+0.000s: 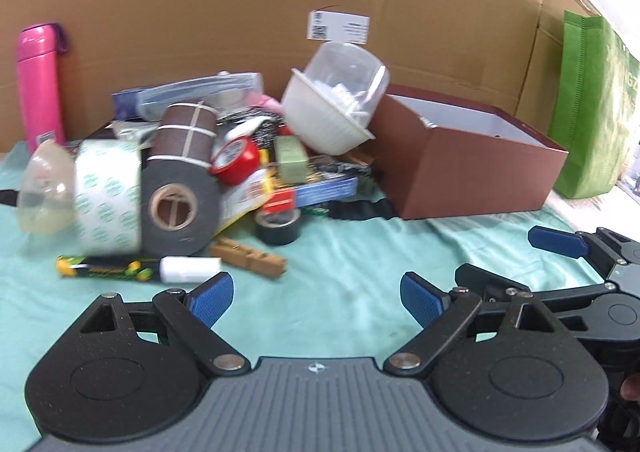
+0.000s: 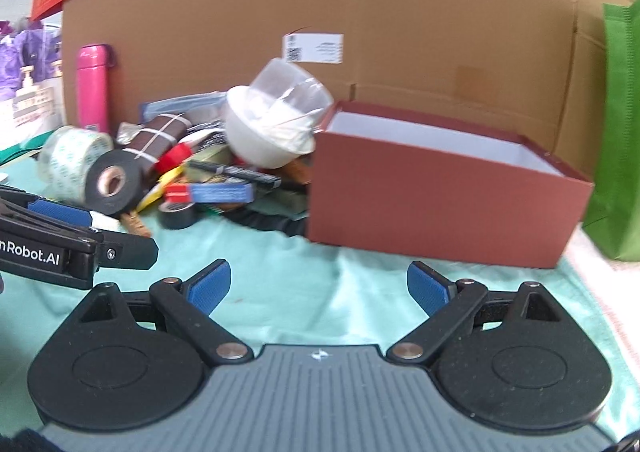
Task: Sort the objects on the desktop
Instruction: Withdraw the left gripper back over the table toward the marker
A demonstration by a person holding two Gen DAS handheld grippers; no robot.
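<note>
A heap of desk clutter lies on the green cloth (image 1: 344, 252): a large black tape roll (image 1: 180, 204), a patterned white tape roll (image 1: 108, 196), a red tape roll (image 1: 236, 162), a small black tape roll (image 1: 278, 226), a wooden clothespin (image 1: 248, 256), a marker with a white cap (image 1: 140, 268) and a white bowl with a clear lid (image 1: 336, 112). An open brown box (image 1: 464, 168) stands to the right of the heap; it also shows in the right wrist view (image 2: 440, 192). My left gripper (image 1: 316, 300) is open and empty, just short of the marker. My right gripper (image 2: 318, 288) is open and empty in front of the box.
A big cardboard wall (image 1: 280, 4) closes the back. A pink bottle (image 1: 40, 88) stands at the far left, a green bag (image 1: 592, 104) at the far right. The right gripper's fingers (image 1: 560, 242) show at the left view's right edge.
</note>
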